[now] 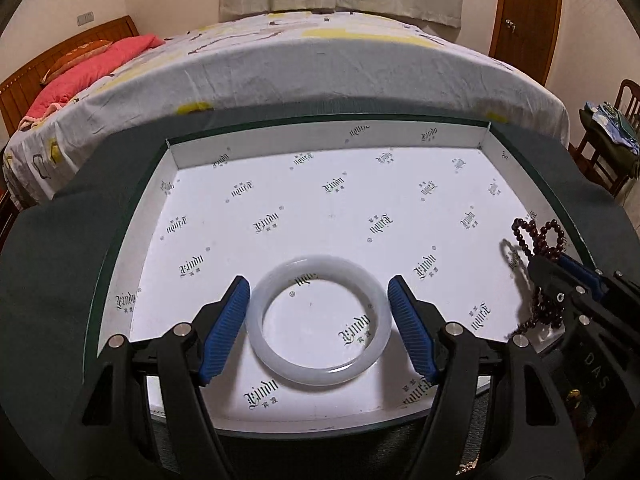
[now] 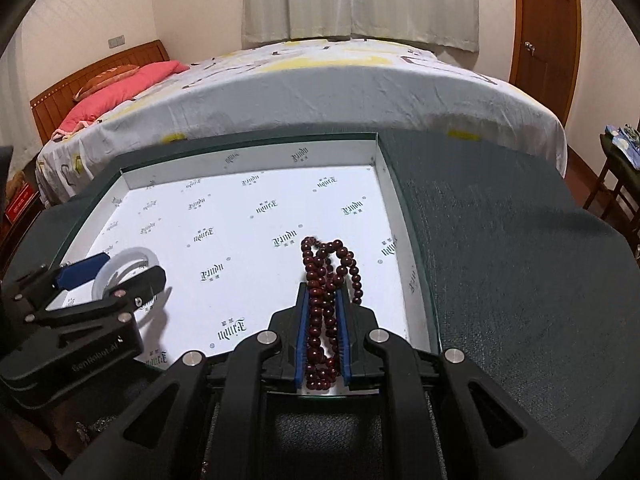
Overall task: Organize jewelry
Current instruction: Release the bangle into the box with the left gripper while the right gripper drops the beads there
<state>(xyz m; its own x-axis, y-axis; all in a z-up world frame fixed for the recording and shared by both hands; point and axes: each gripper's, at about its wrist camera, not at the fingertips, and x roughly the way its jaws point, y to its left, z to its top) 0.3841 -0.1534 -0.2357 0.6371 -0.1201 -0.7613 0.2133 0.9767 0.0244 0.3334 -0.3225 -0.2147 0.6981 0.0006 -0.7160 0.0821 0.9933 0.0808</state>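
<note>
Over the table, the left wrist view shows a shallow box [image 1: 328, 216] with a white printed liner, its dark green rim [image 1: 132, 200] lying on dark cloth. A pale bangle [image 1: 318, 318] lies flat on the liner near the front edge. The left tool [image 1: 319, 328] straddles it, one blue pad on each side with a thin strip of liner visible between pad and ring: released, nothing gripped. At the right edge the right tool [image 1: 560, 280] hangs over the liner with a dark red bead string [image 1: 536, 236] draped from it.

From the right wrist view, the beads [image 2: 326, 280] run between the two blue pads of the right tool [image 2: 323, 336]. The jaws stand narrow and the pads look to be touching the strand, so this reads as grasping the beads. The strand's far loops rest on the liner near the box's right wall [image 2: 404, 248]. The left tool [image 2: 116, 276] and bangle [image 2: 124, 266] appear at the left of the box.

Status, judged: the bangle is placed. The beads are inside the box but not yet let go. Remaining: release the beads and lift both tools clear. Whether more jewelry waits outside the box cannot be told; something small glints in the dark at the lower edge of both views.
</note>
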